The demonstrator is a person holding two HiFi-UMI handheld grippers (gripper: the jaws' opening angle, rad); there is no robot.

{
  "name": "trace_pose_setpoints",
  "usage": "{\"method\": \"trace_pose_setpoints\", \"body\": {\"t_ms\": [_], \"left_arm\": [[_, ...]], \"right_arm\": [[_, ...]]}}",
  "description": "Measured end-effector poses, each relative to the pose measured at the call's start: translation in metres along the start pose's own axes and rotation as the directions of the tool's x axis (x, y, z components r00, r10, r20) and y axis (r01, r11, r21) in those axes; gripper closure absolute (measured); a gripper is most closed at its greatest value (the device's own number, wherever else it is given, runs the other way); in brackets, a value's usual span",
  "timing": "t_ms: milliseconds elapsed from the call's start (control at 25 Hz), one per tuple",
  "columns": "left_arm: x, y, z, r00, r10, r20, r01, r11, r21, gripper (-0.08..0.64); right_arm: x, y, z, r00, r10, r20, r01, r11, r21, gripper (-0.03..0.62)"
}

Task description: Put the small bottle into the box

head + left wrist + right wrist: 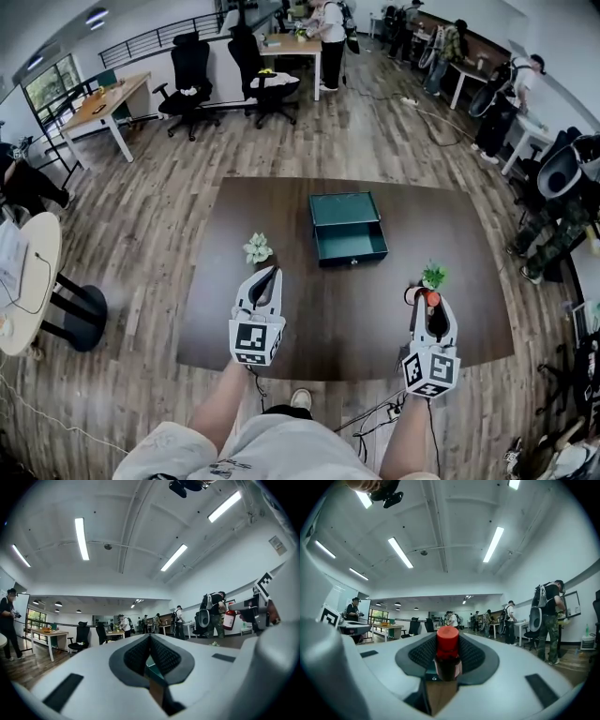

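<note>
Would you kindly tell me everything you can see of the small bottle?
The small bottle is dark, with a red cap and a pale label. It stands upright, clamped between the fingers of the right gripper, over the near right part of the brown table, beside a little green plant.

We log white shells on left gripper (271, 274) and right gripper (429, 300); black ribbed pads (136, 656), black-and-white marker cubes (256, 341); our shirt (253, 452) pale, printed.

Quick count for you: one dark table (309, 328), one teal box (348, 228) at 12 o'clock on it, two potted plants, the 9 o'clock plant (258, 248) and the 3 o'clock plant (433, 276), one small bottle (447, 654), and two grippers, your left gripper (273, 273) and right gripper (430, 304).
</note>
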State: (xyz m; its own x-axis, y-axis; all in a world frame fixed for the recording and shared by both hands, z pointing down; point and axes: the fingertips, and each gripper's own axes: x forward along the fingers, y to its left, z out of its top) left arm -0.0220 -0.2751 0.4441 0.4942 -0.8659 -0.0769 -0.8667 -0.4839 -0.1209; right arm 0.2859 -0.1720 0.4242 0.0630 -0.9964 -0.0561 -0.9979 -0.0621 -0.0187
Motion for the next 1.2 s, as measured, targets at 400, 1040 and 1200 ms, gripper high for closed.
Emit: {"method": "trace_pose_setpoints", "body": {"t_ms": [400, 1040, 1200], "left_arm": [[0.027, 0.036, -0.011, 0.998, 0.056, -0.001, -0.056, 0.998, 0.0, 0.558], [0.051, 0.066, 0.003, 0.991, 0.132, 0.017, -0.133, 0.991, 0.026, 0.558], [0.06, 0.07, 0.005, 0.982, 0.188, 0.009, -0.188, 0.982, 0.033, 0.558]], "right_arm": [[0.046, 0.003, -0.014, 0.999, 0.025, -0.021, -0.025, 1.0, -0.002, 0.454], [0.118, 0.01, 0.009, 0.993, 0.12, 0.019, -0.119, 0.992, -0.029, 0.454], [0.149, 0.007, 0.011, 0.984, 0.179, 0.026, -0.178, 0.984, -0.026, 0.454]]}}
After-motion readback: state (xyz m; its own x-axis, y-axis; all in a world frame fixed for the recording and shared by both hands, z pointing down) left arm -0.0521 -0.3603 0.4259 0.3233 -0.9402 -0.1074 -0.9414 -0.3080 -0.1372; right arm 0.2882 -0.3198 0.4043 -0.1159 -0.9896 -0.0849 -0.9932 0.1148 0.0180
